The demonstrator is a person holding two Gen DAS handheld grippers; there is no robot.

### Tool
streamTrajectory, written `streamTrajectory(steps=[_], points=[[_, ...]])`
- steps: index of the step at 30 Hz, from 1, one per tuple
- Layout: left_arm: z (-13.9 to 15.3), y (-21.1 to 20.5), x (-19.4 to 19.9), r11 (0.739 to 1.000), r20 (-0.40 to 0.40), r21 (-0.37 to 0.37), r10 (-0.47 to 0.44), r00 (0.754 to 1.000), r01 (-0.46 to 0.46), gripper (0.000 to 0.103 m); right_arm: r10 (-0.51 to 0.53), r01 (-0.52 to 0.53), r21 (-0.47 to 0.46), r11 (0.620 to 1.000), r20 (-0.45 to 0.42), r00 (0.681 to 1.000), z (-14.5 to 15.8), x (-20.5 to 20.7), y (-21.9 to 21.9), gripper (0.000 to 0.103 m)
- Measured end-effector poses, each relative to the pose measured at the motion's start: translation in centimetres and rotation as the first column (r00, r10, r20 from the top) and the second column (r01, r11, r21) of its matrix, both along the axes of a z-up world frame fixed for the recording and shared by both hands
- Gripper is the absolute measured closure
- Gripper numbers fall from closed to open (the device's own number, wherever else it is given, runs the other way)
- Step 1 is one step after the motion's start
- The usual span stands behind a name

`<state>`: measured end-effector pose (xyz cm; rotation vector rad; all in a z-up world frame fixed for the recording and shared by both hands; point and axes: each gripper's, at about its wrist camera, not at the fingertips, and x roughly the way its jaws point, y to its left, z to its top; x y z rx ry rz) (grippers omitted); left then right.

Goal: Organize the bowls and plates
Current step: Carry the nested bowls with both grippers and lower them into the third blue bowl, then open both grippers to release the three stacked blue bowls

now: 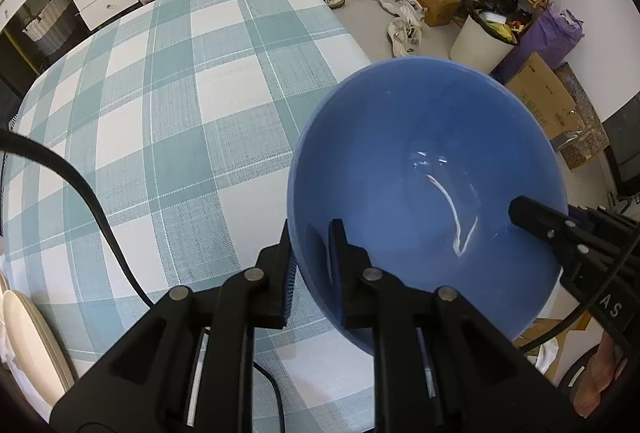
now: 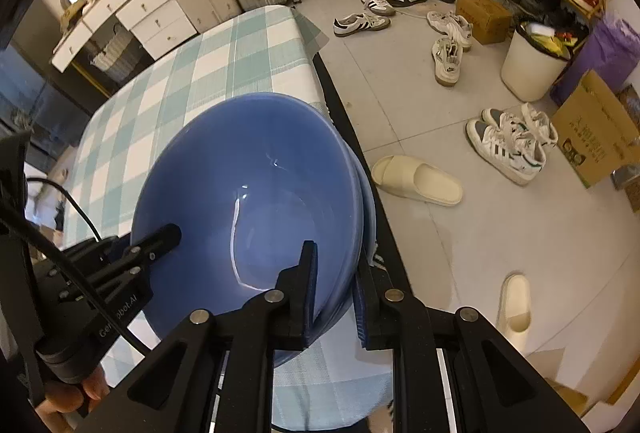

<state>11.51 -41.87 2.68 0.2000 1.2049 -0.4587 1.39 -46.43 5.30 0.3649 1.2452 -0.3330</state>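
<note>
The blue bowl [image 1: 424,193] is filling the lower right of the left wrist view and the lower centre of the right wrist view, above the right edge of the checked bench [image 1: 168,121].

The left hand-held gripper [image 1: 310,261] is clamping the bowl's near-left rim, one finger inside the wall and one outside. The right hand-held gripper [image 2: 332,293] is clamping the opposite rim in the same manner. Both are equally close, one on each side.

In the right wrist view a second blue rim is showing just outside the first, so two bowls may be nested; this cannot be confirmed.

A stack of pale plates [image 1: 28,337] is lying at the lower left edge of the left wrist view, well apart from the bowl, so any move toward them runs leftward.
</note>
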Motion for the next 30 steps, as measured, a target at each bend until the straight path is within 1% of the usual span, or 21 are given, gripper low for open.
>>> streamTrajectory(steps=[3, 4, 5, 6, 7, 8, 9, 10, 11, 12, 14, 15, 16, 17, 19, 21, 23, 24, 25, 30], points=[[0.0, 0.1, 0.0, 1.000, 0.007, 0.001, 0.003, 1.000, -0.003, 0.086, 0.013, -0.013, -0.017, 1.000, -0.013, 1.000, 0.1, 0.0, 0.2, 0.086], [0.1, 0.2, 0.0, 1.000, 0.005, -0.003, 0.004, 1.000, -0.004, 0.080, 0.016, -0.017, -0.039, 0.999, -0.020, 1.000, 0.3, 0.0, 0.4, 0.081], [0.2, 0.3, -0.1, 1.000, 0.006, -0.008, 0.003, 1.000, -0.003, 0.077, 0.014, -0.016, -0.082, 0.997, -0.032, 0.999, 0.4, -0.1, 0.5, 0.078], [0.3, 0.5, -0.1, 1.000, 0.009, -0.013, 0.003, 1.000, -0.003, 0.075, 0.010, -0.014, -0.105, 0.994, -0.035, 0.999, 0.6, -0.2, 0.6, 0.072], [0.5, 0.6, -0.1, 1.000, 0.010, -0.013, 0.007, 1.000, -0.007, 0.074, 0.005, -0.008, -0.107, 0.994, -0.033, 0.999, 0.7, -0.3, 0.4, 0.068], [0.5, 0.7, -0.1, 1.000, 0.016, -0.006, 0.013, 1.000, -0.013, 0.074, -0.005, 0.002, -0.092, 0.996, -0.028, 1.000, 0.8, -0.6, 0.1, 0.067], [0.7, 1.0, -0.1, 1.000, 0.018, -0.007, 0.016, 1.000, -0.016, 0.073, -0.011, 0.009, -0.084, 0.996, -0.026, 1.000, 0.8, -0.8, 0.0, 0.063], [0.9, 1.3, 0.0, 1.000, 0.015, -0.010, 0.023, 1.000, -0.023, 0.069, -0.016, 0.014, -0.081, 0.997, -0.023, 1.000, 0.9, -1.0, -0.1, 0.058], [1.1, 1.8, 0.1, 0.999, 0.014, -0.018, 0.035, 0.999, -0.034, 0.062, -0.022, 0.020, -0.081, 0.997, -0.019, 1.000, 1.0, -1.3, -0.3, 0.055], [1.3, 2.2, 0.2, 0.999, 0.016, -0.024, 0.044, 0.999, -0.043, 0.058, -0.029, 0.028, -0.077, 0.997, -0.015, 0.999, 1.2, -1.5, -0.5, 0.053], [1.9, 2.9, 0.3, 0.998, 0.025, -0.026, 0.052, 0.998, -0.051, 0.047, -0.038, 0.038, -0.056, 0.998, -0.007, 0.999, 1.5, -1.8, -0.7, 0.053], [2.2, 3.2, 0.4, 0.998, 0.030, -0.025, 0.055, 0.998, -0.054, 0.043, -0.045, 0.045, -0.046, 0.998, -0.002, 0.999, 1.7, -2.0, -0.8, 0.051], [2.4, 3.5, 0.5, 0.998, 0.034, -0.025, 0.057, 0.998, -0.056, 0.032, -0.049, 0.049, -0.048, 0.998, 0.002, 0.999, 1.9, -2.1, -0.8, 0.047], [2.6, 3.8, 0.4, 0.998, 0.040, -0.024, 0.055, 0.998, -0.054, 0.029, -0.050, 0.051, -0.049, 0.998, 0.008, 0.999, 2.2, -2.1, -0.8, 0.045], [3.0, 4.1, 0.3, 0.999, 0.055, -0.003, 0.049, 0.997, -0.048, 0.028, -0.046, 0.047, -0.037, 0.998, 0.018, 0.999, 2.6, -2.2, -0.7, 0.037], [3.2, 4.4, 0.2, 0.999, 0.051, -0.002, 0.043, 0.998, -0.043, 0.027, -0.040, 0.041, -0.037, 0.999, 0.027, 0.999, 3.1, -2.2, -0.4, 0.033], [3.2, 4.6, 0.1, 0.999, 0.047, -0.006, 0.040, 0.998, -0.039, 0.024, -0.033, 0.034, -0.032, 0.999, 0.035, 0.999, 3.5, -2.1, -0.2, 0.025], [3.3, 4.7, 0.0, 0.999, 0.047, -0.010, 0.036, 0.998, -0.036, 0.024, -0.029, 0.031, -0.030, 0.999, 0.042, 0.999, 3.7, -2.1, 0.0, 0.018], [3.4, 4.8, 0.0, 0.999, 0.044, -0.014, 0.034, 0.998, -0.033, 0.023, -0.026, 0.028, -0.026, 0.999, 0.046, 0.999, 3.8, -2.1, 0.1, 0.016], [3.7, 4.8, -0.1, 0.998, 0.026, -0.059, 0.033, 0.999, -0.032, 0.020, -0.021, 0.021, -0.009, 1.000, 0.052, 0.998, 4.0, -1.9, 0.3, 0.013]])
